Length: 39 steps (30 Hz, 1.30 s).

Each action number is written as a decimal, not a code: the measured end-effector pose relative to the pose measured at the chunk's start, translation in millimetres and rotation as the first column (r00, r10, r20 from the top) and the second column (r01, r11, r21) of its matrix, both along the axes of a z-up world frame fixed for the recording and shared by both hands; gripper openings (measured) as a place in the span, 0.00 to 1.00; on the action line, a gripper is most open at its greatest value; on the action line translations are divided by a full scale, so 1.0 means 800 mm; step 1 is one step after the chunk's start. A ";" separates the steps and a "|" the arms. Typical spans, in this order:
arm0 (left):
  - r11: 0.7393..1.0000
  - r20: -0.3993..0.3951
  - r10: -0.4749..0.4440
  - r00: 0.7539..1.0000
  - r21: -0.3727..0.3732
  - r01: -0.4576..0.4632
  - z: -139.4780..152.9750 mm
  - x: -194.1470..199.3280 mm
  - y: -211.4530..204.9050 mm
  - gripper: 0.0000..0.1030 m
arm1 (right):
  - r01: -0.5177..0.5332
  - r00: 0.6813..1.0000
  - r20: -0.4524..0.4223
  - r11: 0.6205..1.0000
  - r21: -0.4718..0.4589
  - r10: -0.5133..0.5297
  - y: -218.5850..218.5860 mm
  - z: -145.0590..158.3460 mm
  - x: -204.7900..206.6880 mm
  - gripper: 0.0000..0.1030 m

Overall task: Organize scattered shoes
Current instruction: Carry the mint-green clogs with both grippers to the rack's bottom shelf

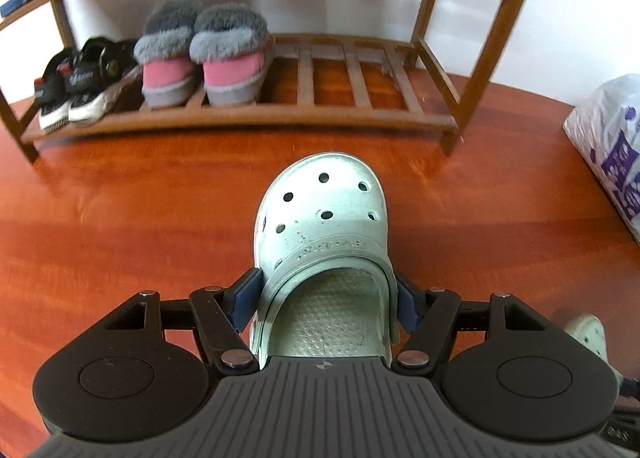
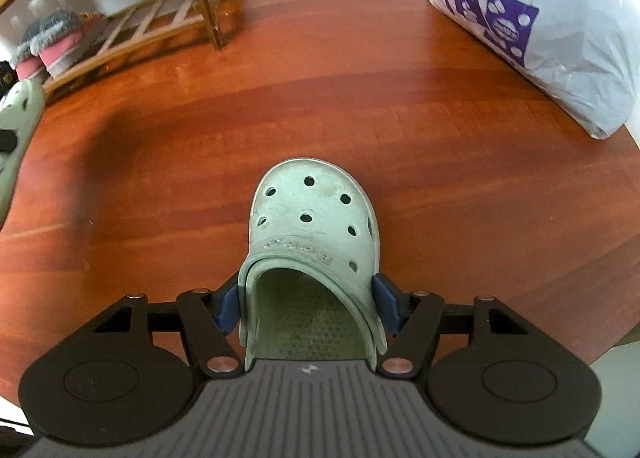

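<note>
Left gripper [image 1: 326, 304] clamped on one pale green clog [image 1: 324, 218], toe toward twelve o'clock, facing the wooden shoe rack [image 1: 240, 120]. Right gripper [image 2: 308, 304] clamped on the other clog [image 2: 310, 218]; plastic bag [image 2: 560, 34] at two o'clock.

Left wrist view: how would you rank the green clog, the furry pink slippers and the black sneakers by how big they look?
1. Green clog, held in the left gripper, looks largest, partly because it is nearest the camera.
2. Pair of furry pink slippers on the rack.
3. Pair of black sneakers, smallest.
</note>
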<state>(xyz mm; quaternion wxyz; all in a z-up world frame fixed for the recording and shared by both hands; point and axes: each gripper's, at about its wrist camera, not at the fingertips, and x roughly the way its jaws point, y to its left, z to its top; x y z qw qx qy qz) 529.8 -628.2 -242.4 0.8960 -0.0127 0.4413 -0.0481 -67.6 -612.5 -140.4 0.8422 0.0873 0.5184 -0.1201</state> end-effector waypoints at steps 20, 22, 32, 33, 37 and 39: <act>0.996 0.058 -0.069 0.996 0.063 0.065 -0.004 0.196 -0.025 0.67 | 0.142 0.989 0.042 0.989 0.035 -0.143 0.038 0.063 0.022 0.69; 0.994 0.062 -0.073 0.995 0.080 0.068 -0.005 0.212 -0.025 0.67 | 0.156 0.987 0.041 0.987 0.034 -0.157 0.039 0.064 0.021 0.69; 0.990 0.097 -0.088 0.991 0.122 0.076 -0.021 0.259 -0.027 0.68 | 0.190 0.981 0.034 0.982 0.020 -0.190 0.050 0.067 0.024 0.69; 0.989 0.102 -0.090 0.991 0.127 0.077 -0.023 0.261 -0.028 0.68 | 0.191 0.981 0.033 0.981 0.018 -0.192 0.051 0.067 0.025 0.69; 0.988 0.115 -0.099 0.988 0.131 0.084 -0.034 0.266 -0.027 0.69 | 0.197 0.980 0.033 0.980 0.011 -0.198 0.055 0.068 0.029 0.69; 0.987 0.130 -0.110 0.985 0.129 0.093 -0.038 0.268 -0.027 0.69 | 0.200 0.979 0.032 0.980 0.007 -0.200 0.058 0.068 0.031 0.69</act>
